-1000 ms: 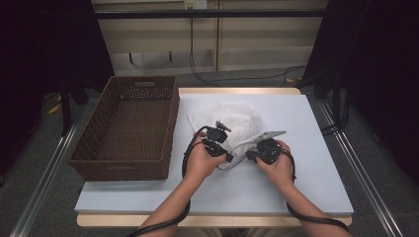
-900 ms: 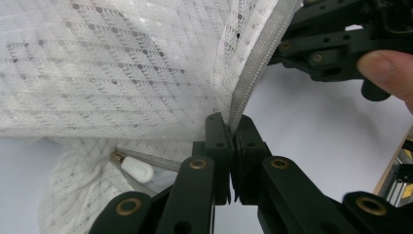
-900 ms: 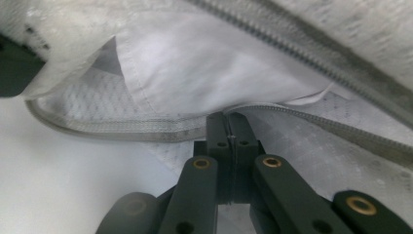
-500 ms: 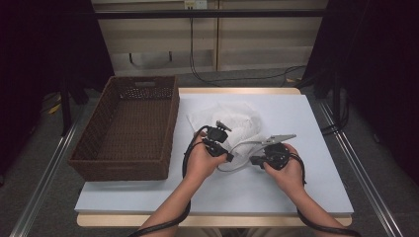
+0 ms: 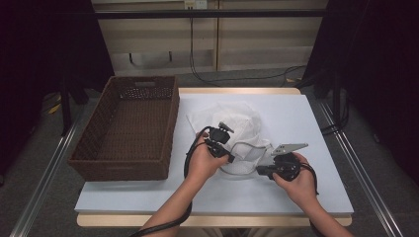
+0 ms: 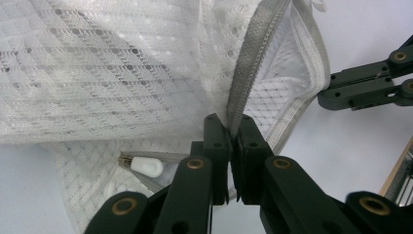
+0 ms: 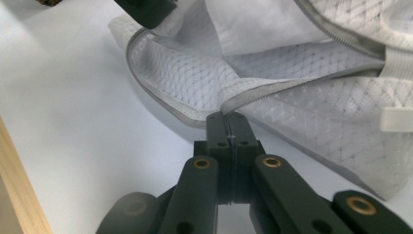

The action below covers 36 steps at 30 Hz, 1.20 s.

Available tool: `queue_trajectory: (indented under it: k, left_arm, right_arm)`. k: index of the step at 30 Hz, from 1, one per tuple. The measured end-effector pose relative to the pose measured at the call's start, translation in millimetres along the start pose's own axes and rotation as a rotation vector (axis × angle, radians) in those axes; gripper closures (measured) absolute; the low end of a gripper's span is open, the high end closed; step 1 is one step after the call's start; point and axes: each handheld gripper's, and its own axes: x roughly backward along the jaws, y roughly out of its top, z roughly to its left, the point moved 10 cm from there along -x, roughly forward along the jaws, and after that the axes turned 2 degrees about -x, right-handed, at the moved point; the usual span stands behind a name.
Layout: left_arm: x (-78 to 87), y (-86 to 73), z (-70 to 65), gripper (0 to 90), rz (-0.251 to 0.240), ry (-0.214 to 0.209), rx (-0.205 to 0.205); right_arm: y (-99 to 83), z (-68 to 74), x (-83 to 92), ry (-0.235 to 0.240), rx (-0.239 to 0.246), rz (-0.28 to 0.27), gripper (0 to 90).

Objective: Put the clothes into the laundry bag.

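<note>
White mesh laundry bag point(image 5: 237, 136) with grey zip tape, crumpled near the middle of the pale blue table point(image 5: 306, 118), just right of the brown wicker basket point(image 5: 129, 129) at the left edge. Seen from above as a soft heap; in the left gripper view, a white zip pull point(image 6: 145, 166) and grey zip tape point(image 6: 248, 73) running up from the jaws. Left gripper point(image 6: 232, 139) clamped tight on that tape. Right gripper point(image 7: 229, 127) pinched on the bag's grey-edged rim, mouth gaping between the two. Left hand point(image 5: 203, 162) angled toward the bag from the near side; right hand point(image 5: 296, 180) toward the near right corner, wrist low.
</note>
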Motion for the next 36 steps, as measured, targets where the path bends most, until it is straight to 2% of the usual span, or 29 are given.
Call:
queue_trajectory:
  k: [1, 3, 4, 6, 7, 11, 13, 16, 17, 18, 20, 21, 23, 24, 25, 26, 27, 28, 31, 32, 34, 36]
  left_arm:
    - [-0.4, 0.1, -1.1, 85.8, -0.005, -0.004, 0.014]
    - [-0.9, -0.4, -1.2, 86.2, -0.006, -0.004, 0.015]
    - [-1.1, -2.4, -1.6, 86.4, 0.002, -0.009, 0.009]
    - [-1.2, -3.4, -1.7, 86.6, 0.005, -0.007, 0.012]
    - [-1.2, -5.4, -0.7, 86.8, 0.007, -0.01, 0.008]
    - [0.6, -8.5, 2.4, 87.0, 0.012, -0.01, 0.01]
    - [2.1, -10.2, 3.9, 87.3, 0.009, -0.005, 0.016]
    - [2.8, -10.6, 4.9, 87.2, 0.005, -0.004, 0.02]
    - [2.9, -10.6, 5.5, 87.2, 0.002, -0.003, 0.023]
    - [3.3, -10.4, 6.0, 87.2, 0.003, 0.0, 0.031]
    - [3.4, -9.8, 7.7, 87.3, 0.0, 0.002, 0.029]
    - [4.6, -10.4, 8.8, 87.2, 0.014, 0.002, 0.018]
    - [4.6, -10.3, 9.0, 87.2, 0.013, 0.001, 0.02]
    - [4.6, -10.3, 9.0, 87.2, 0.013, 0.001, 0.02]
    - [4.1, -9.8, 8.6, 87.2, 0.001, -0.001, 0.037]
    - [4.1, -9.8, 8.6, 87.2, 0.001, -0.001, 0.037]
    - [4.7, -9.4, 9.3, 87.2, -0.006, 0.003, 0.035]
    - [4.7, -9.4, 9.3, 87.1, -0.006, 0.003, 0.035]
    - [4.4, -9.6, 9.9, 87.1, 0.003, 0.006, 0.029]
    - [4.4, -9.6, 9.9, 87.0, 0.003, 0.006, 0.029]
    - [2.6, -8.4, 7.4, 87.0, -0.007, 0.011, 0.038]
    - [3.0, -9.1, 7.4, 87.0, 0.001, 0.011, 0.025]
  right_arm:
    - [0.6, -0.1, 0.5, 0.003, 0.006, 0.003, 90.0]
    - [4.2, -0.5, 1.4, -0.001, 0.019, -0.009, 89.4]
    - [6.8, 0.2, 1.5, 0.011, 0.032, -0.018, 87.9]
    - [8.3, 0.8, 2.5, 0.008, 0.03, -0.013, 86.5]
    - [14.0, 3.0, 3.2, 0.011, 0.029, -0.03, 79.4]
    - [23.8, 4.9, 4.5, 0.007, 0.047, -0.045, 76.8]
    - [36.3, 5.1, 4.8, 0.006, 0.069, -0.07, 68.7]
    - [42.4, 3.3, 3.3, 0.002, 0.083, -0.07, 65.5]
    - [48.8, 1.0, -0.5, -0.001, 0.104, -0.074, 59.4]
    - [48.8, 1.0, -0.5, -0.001, 0.104, -0.074, 59.4]
    - [52.0, 1.7, -6.6, 0.014, 0.135, -0.059, 53.6]
    - [52.2, 1.7, -14.9, 0.023, 0.162, -0.043, 51.1]
    - [51.0, 1.7, -23.4, 0.032, 0.185, -0.034, 47.8]
    - [51.0, 1.7, -23.4, 0.032, 0.185, -0.034, 47.8]
    - [45.8, -0.1, -31.4, 0.039, 0.195, -0.019, 46.4]
    - [45.8, -0.1, -31.4, 0.039, 0.195, -0.019, 46.4]
    - [36.5, -0.6, -39.2, 0.056, 0.19, 0.005, 44.1]
    - [36.5, -0.6, -39.2, 0.056, 0.19, 0.005, 44.1]
    - [21.4, -0.2, -48.0, 0.067, 0.198, 0.03, 41.7]
    - [21.4, -0.2, -48.0, 0.067, 0.198, 0.03, 41.7]
    - [12.2, -2.1, -52.9, 0.054, 0.19, 0.064, 45.7]
    - [12.4, -2.6, -53.5, 0.044, 0.199, 0.051, 48.2]
